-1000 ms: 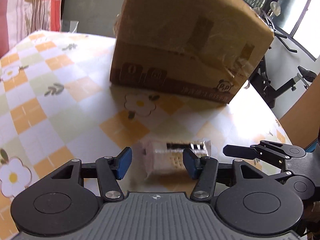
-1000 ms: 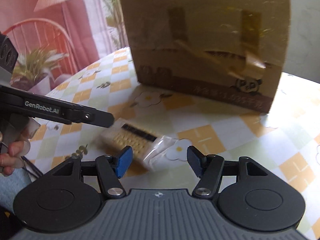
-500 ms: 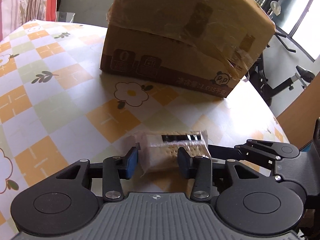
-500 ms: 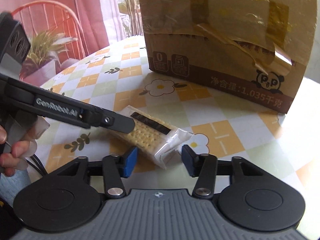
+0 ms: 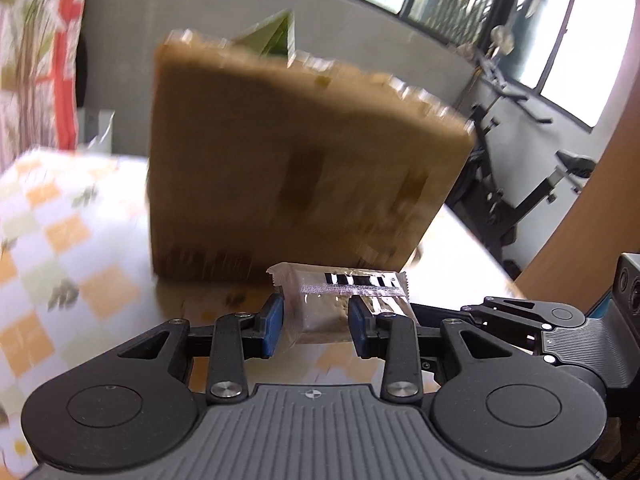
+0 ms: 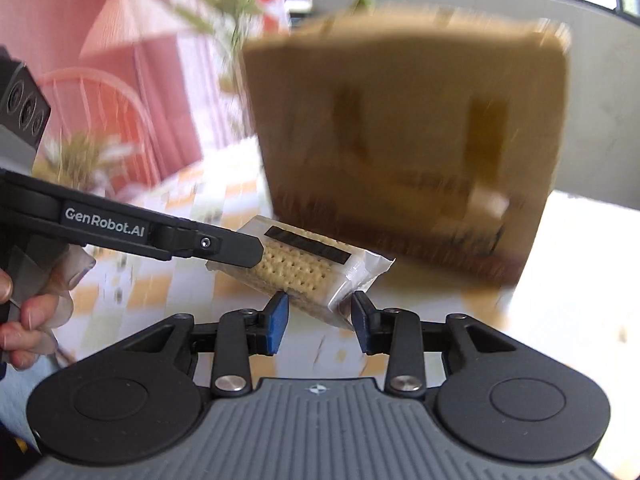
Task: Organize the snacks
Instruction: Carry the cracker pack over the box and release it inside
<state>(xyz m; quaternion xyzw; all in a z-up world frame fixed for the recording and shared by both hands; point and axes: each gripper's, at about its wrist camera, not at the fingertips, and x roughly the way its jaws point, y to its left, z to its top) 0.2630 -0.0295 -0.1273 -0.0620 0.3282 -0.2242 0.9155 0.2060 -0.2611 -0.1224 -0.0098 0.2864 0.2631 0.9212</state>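
A clear-wrapped pack of crackers (image 5: 340, 300) with a black stripe is held off the table by both grippers. My left gripper (image 5: 316, 324) is shut on one end of the cracker pack. My right gripper (image 6: 318, 316) is shut on the other end of the cracker pack (image 6: 304, 264). The left gripper's arm shows in the right wrist view (image 6: 160, 232), and the right gripper shows in the left wrist view (image 5: 520, 320). A tall taped cardboard box (image 5: 304, 168) stands just behind the pack; it also shows in the right wrist view (image 6: 408, 144).
The table (image 5: 60, 240) has an orange, green and white checked cloth with flowers. A green packet tip (image 5: 276, 32) sticks out of the box top. Exercise equipment (image 5: 520, 184) stands beyond the table's right edge. A person's hand (image 6: 24, 320) holds the left gripper.
Both grippers closed onto the cracker pack and lifted it off the table. The views are tilted up and blurred by motion; the box now looks taller.
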